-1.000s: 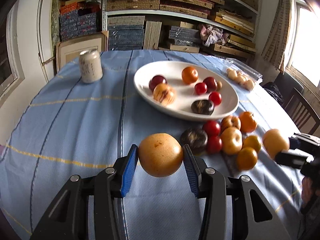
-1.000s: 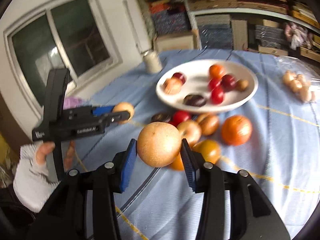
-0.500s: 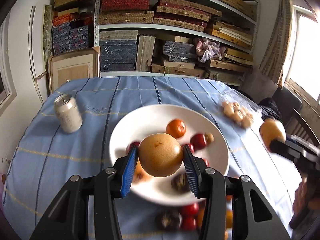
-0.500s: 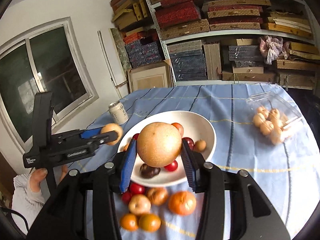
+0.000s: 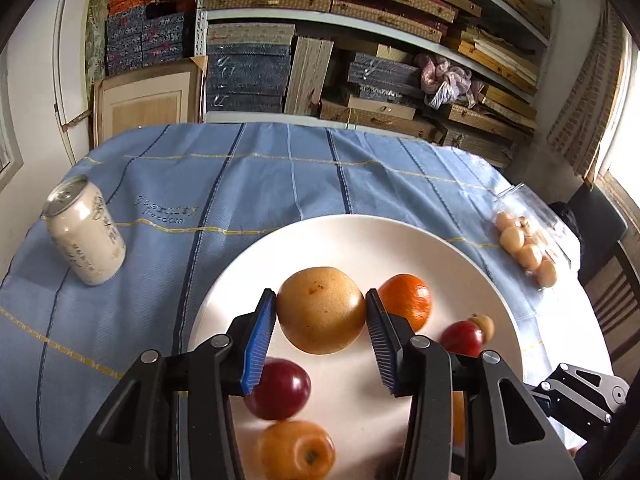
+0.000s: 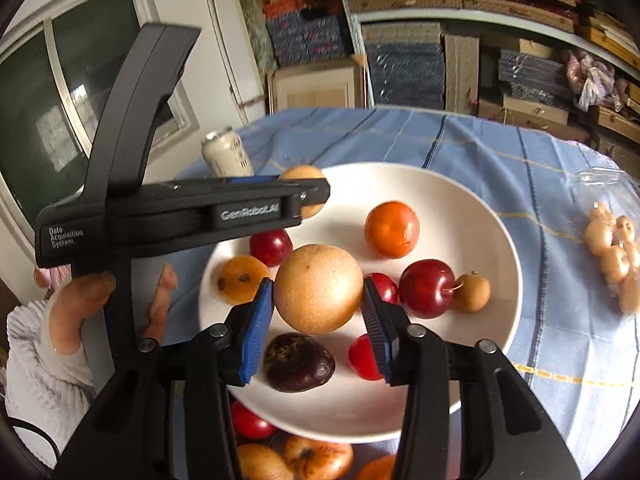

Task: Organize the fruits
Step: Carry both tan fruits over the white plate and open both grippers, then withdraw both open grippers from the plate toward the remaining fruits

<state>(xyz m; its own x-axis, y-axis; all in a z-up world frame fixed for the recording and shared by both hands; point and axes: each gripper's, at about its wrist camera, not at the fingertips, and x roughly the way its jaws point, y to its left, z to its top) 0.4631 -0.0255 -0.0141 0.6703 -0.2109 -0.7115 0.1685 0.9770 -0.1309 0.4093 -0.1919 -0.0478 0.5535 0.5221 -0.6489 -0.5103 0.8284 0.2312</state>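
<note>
two pears [image 6: 316, 288], one plate [image 6: 480, 216], one can [image 5: 86, 236]

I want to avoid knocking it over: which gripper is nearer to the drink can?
Left. The left gripper hovers over the plate rim beside the can; the right gripper is over its middle, farther off.

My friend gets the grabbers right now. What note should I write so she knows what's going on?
Left gripper: shut on a tan pear, over the white plate.
Right gripper: shut on another tan pear, also over the plate.
Done: an orange, red plums and a dark fruit sit on the plate.
Left: set both pears down, then fetch the fruits on the cloth by the near rim.
</note>
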